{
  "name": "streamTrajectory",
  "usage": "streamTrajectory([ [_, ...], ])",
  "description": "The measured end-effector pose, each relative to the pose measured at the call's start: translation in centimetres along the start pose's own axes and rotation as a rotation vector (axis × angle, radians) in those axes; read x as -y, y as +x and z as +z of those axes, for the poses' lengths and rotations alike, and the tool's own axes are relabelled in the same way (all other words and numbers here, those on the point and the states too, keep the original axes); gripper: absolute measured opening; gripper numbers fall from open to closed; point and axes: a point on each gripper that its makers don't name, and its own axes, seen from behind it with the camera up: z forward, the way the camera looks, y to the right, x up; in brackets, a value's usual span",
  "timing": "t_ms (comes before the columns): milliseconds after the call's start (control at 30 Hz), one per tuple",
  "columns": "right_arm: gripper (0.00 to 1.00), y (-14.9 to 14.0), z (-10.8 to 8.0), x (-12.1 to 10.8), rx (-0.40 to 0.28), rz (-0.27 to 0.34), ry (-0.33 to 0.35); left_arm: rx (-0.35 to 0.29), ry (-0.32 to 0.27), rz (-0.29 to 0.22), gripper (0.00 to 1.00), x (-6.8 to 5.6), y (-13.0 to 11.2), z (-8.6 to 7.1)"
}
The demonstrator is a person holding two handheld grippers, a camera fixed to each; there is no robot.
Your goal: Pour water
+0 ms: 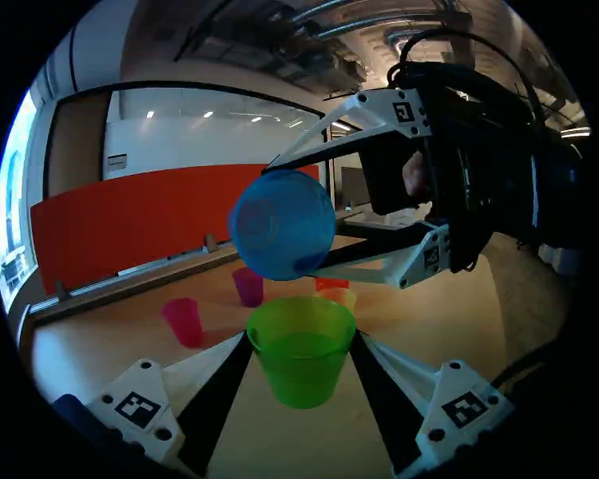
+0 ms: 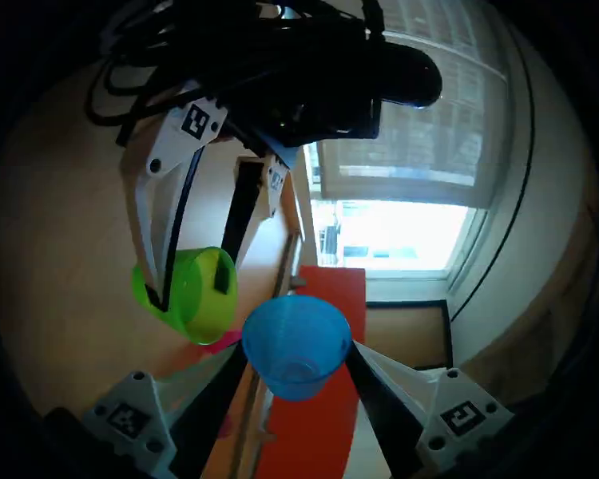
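Green cup (image 1: 301,359) clamped upright between left gripper (image 1: 301,345) fingers, mouth open upward. Blue cup (image 1: 282,225) held directly above it, tipped on side, gripped by right gripper (image 1: 293,223) reaching in from right. Part of hand (image 1: 414,174) seen behind that gripper. Wooden table (image 1: 100,351) below. Pink cup (image 1: 183,321), purple cup (image 1: 248,286) and orange cup (image 1: 331,283) stood farther back. Red partition (image 1: 132,215) seen beyond table.
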Motion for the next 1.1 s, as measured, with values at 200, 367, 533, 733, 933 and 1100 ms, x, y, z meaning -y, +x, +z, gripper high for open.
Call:
streamTrajectory([
  [200,0.9,-1.6,0.0,-0.3,0.003,0.222,-0.022,0.004,0.003,-0.005,0.86,0.0,-0.2,0.0],
  [367,0.9,-2.8,-0.4,0.1,0.01,0.436,-0.013,0.01,0.006,-0.008,0.86,0.2,-0.4,0.1],
  [533,0.9,-3.8,-0.8,1.3,0.028,0.625,0.004,0.017,0.009,-0.013,0.86,0.4,-0.7,0.2],
  [733,0.9,-4.8,-0.9,2.7,0.048,0.834,0.027,0.026,0.01,-0.018,0.86,0.4,-1.1,0.2],
  [933,0.9,-5.3,-1.7,4.4,0.065,1.051,0.063,0.042,0.021,-0.021,0.86,0.9,-1.7,0.2],
  [1100,0.9,-6.1,-2.5,6.1,0.089,1.201,0.087,0.057,0.032,-0.03,0.86,1.5,-2.3,0.0],
])
